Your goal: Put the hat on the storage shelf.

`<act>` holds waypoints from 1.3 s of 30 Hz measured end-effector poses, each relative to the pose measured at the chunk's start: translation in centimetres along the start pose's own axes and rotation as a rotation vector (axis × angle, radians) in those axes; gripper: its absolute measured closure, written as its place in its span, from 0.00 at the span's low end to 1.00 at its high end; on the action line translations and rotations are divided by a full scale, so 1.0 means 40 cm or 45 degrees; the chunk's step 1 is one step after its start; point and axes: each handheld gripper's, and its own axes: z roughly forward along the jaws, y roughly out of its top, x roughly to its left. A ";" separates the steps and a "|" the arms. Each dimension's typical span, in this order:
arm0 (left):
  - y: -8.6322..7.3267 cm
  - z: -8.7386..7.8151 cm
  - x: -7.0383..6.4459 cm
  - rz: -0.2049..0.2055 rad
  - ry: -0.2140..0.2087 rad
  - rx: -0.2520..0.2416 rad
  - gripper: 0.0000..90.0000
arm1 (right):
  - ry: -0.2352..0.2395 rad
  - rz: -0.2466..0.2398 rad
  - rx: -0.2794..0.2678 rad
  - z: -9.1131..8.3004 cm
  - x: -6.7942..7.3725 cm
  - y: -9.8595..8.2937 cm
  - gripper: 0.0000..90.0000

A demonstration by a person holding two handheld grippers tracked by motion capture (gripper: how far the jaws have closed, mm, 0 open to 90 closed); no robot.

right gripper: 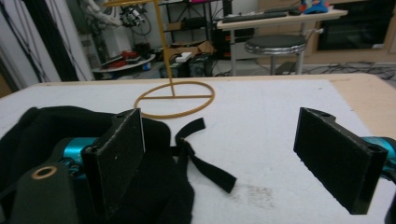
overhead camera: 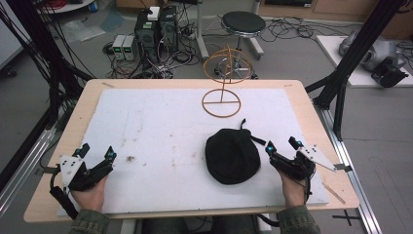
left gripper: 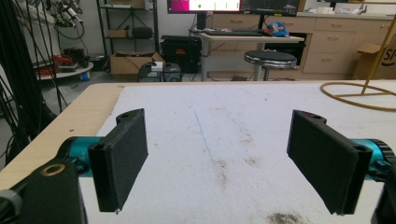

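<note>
High view: a wooden desk carries a white mat that covers most of its top, leaving bare wood along the far, left and right edges. A black cap lies right of centre on the mat, toward the near edge, its straps trailing to the right. A yellow wire stand stands upright behind the cap, near the mat's far edge, well apart from it.

The left gripper rests at the near left corner of the mat, its fingers spread wide with nothing between them; a broad stretch of stained, open mat lies ahead of it, up to the far edge. A small dark smudge marks the mat just to its right.

The right gripper sits near the mat's right edge, just beside the cap. Its fingers are likewise wide apart and hold nothing. In the right gripper view, one finger stands in front of the cap's fabric; whether it touches cannot be told. Bare mat lies before the other finger.
</note>
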 end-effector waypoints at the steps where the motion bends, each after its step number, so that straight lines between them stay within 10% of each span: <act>1: 0.000 0.000 0.000 0.000 0.002 0.001 0.23 | 0.000 0.000 0.000 0.000 0.000 0.000 0.17; 39: -0.002 0.011 -0.012 0.002 -0.041 0.035 0.22 | 0.251 -0.070 0.138 0.034 0.128 -0.001 0.14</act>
